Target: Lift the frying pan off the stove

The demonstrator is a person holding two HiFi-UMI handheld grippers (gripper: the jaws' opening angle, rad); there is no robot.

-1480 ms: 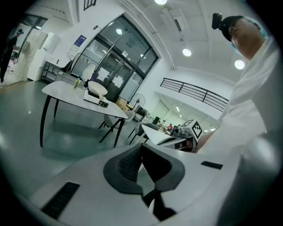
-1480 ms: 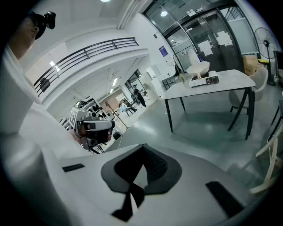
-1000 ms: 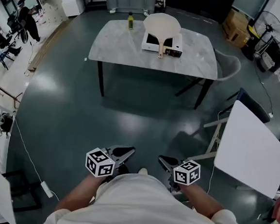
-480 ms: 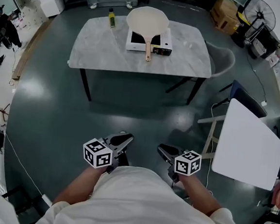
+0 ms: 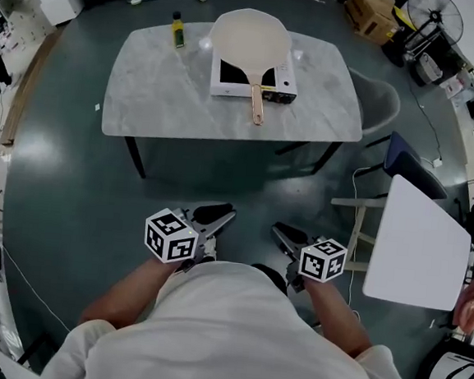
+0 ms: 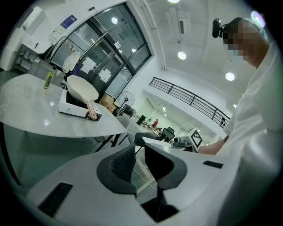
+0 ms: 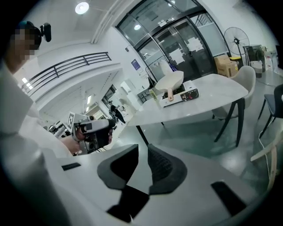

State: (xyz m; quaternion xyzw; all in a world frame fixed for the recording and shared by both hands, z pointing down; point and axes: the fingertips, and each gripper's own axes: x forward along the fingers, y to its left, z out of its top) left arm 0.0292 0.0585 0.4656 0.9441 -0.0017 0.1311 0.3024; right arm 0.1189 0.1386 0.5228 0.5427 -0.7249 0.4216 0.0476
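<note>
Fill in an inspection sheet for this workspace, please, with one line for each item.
Surface: grey marble table, some way ahead of the person.
Job's things: frying pan sits on the white stove, handle toward the person.
Clutter: small bottle left of the stove, apart from it.
Grippers: left gripper and right gripper short of the table; jaws slightly apart, just been opening, nothing between them.
Cables: white cable on the floor.
Surroundings: grey chair, white panel, fan.
</note>
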